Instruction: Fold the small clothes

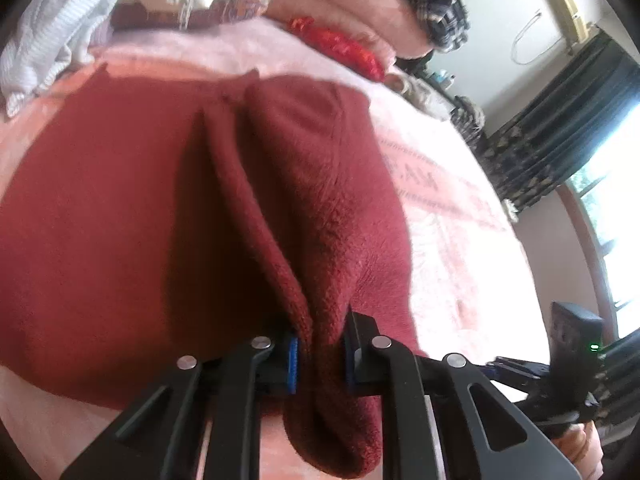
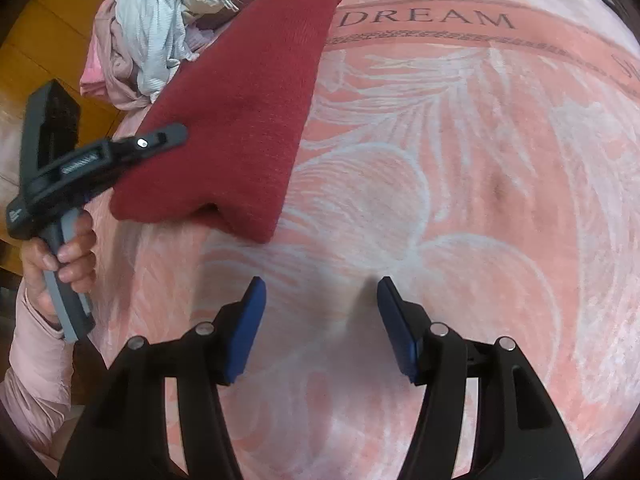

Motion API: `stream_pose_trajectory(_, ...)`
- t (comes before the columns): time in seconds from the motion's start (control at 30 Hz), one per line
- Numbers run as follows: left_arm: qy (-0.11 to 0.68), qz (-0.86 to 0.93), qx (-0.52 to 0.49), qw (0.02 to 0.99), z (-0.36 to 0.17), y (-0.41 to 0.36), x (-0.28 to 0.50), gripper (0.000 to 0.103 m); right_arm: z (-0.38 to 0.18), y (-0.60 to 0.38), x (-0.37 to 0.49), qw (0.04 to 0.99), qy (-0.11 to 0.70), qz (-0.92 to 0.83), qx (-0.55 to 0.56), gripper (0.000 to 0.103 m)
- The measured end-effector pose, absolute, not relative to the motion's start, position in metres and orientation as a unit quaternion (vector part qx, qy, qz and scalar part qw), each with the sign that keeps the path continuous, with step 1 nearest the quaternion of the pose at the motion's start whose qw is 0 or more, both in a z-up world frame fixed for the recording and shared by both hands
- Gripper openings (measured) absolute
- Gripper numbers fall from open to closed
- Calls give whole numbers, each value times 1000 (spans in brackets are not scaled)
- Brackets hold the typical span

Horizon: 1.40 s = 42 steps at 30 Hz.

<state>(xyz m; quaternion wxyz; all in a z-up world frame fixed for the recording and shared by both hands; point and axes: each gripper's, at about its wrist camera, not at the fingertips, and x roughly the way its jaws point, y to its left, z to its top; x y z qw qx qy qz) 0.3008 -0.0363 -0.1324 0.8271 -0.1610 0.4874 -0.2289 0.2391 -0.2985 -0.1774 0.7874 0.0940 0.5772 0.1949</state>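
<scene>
At the far left of the right wrist view, a person's left hand [image 2: 66, 258] in a pale pink sleeve [image 2: 34, 364] grips the handle of the left hand-held gripper [image 2: 176, 134], whose tip reaches over the near edge of a dark red knit garment [image 2: 236, 112]. The left wrist view shows that gripper's blue pads [image 1: 294, 364] pressed together on a raised fold of the red knit, which rises in a ridge away from the jaws. The garment lies on a pink blanket [image 2: 460, 200] patterned with white leaves and the word DREAM, spread over a bed. Behind it, at the upper left, sits a heap of crumpled white and pale pink clothes [image 2: 160, 28]. Further right, the right hand-held gripper [image 2: 322, 328] hovers over bare blanket, its jaws apart with nothing between them, well clear of the garment.
</scene>
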Motion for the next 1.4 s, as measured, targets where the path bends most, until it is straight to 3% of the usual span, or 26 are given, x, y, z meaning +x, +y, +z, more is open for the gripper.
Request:
stream_pose_trajectory(0.8, 431, -197, -156, 867, -86, 117, 285, 15, -181, -244, 243, 783, 581, 216, 57, 61)
stream_pose_trajectory(1.4, 476, -187, -141, 848, -151, 130, 292, 17, -178, -191, 299, 741, 587, 269, 182, 62)
